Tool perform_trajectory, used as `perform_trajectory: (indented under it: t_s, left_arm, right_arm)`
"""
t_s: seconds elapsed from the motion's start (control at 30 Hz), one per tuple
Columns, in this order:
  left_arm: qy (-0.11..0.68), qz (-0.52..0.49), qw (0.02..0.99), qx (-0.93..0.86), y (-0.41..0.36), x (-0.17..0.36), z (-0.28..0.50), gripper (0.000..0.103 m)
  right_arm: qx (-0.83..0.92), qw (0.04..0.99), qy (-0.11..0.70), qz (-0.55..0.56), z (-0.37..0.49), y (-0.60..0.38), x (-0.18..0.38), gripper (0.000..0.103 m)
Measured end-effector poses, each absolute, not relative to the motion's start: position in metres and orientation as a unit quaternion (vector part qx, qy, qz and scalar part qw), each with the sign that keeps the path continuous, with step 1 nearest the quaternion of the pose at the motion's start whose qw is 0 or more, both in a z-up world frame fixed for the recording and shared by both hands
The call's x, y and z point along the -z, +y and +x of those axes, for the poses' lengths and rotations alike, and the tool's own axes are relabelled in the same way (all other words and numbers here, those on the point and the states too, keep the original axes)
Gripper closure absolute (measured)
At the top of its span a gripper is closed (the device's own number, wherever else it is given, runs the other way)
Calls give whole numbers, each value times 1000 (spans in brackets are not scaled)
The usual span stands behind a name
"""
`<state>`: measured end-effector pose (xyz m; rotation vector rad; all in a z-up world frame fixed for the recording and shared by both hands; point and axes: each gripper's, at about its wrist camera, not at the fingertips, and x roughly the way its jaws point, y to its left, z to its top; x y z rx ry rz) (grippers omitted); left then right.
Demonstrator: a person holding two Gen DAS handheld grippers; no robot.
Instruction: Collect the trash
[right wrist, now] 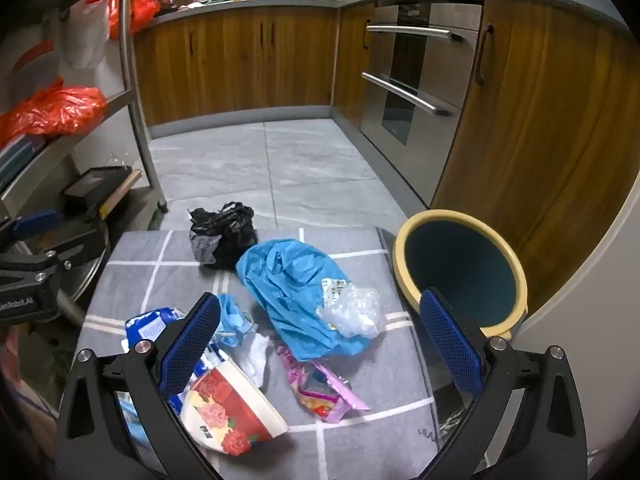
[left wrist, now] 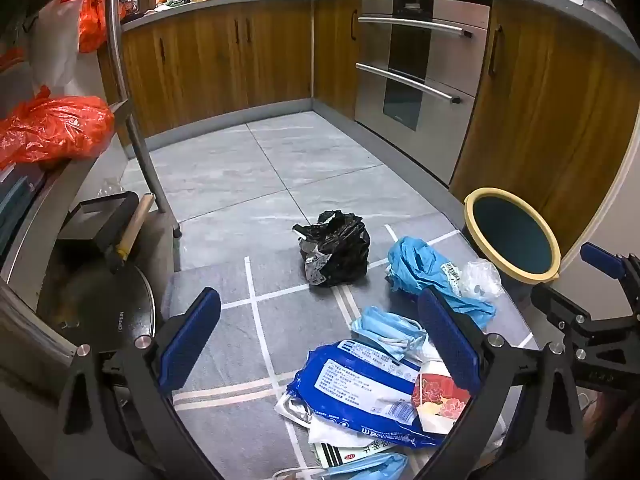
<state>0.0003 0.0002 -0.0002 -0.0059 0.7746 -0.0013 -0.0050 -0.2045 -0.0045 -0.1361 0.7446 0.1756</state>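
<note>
Right now both tools hang above a grey floor mat with white stripes [right wrist: 360, 412], tipped down toward a pile of trash, and nothing has been picked up yet. The left hand-held gripper [left wrist: 320, 344] has its blue pads spread as wide as they go, with nothing between them. The right hand-held gripper [right wrist: 320, 344] is just as wide open and holds nothing too. The trash lies all over the mat: a crumpled black plastic bag [right wrist: 224, 234] at the far side, a big crinkled blue plastic bag [right wrist: 288, 280] in the middle, a dark blue flat packet with white labels [left wrist: 360, 392], some light blue face masks [left wrist: 388, 330], a red and white paper bowl with flowers [right wrist: 228, 412] lying on its side, and a pink shiny candy wrapper [right wrist: 320, 388]. A round dark bin with a pale yellow rim [right wrist: 460, 268] stands at the right edge of the mat, just beside the wooden cupboards. I think the trash should go in there. The big blue bag lies straight ahead of the right gripper, between its pads and a bit farther off, and its long side runs slanting from far left to near right. The right hand looks nearer to that bag and to the bin, so it seems the better one to start. The dark blue packet sits right under the left gripper.
</note>
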Motion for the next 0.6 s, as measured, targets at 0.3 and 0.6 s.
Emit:
perform_trajectory:
  t_s: [0.3, 0.6]
  left_arm:
    - [374, 4, 927, -1, -3, 2, 3, 6]
    - [373, 4, 928, 1, -6, 0, -2, 6]
  right_arm:
    - [-87, 925, 364, -60, -5, -207, 2, 4]
    - [-85, 926, 363, -65, -4, -206, 6, 4]
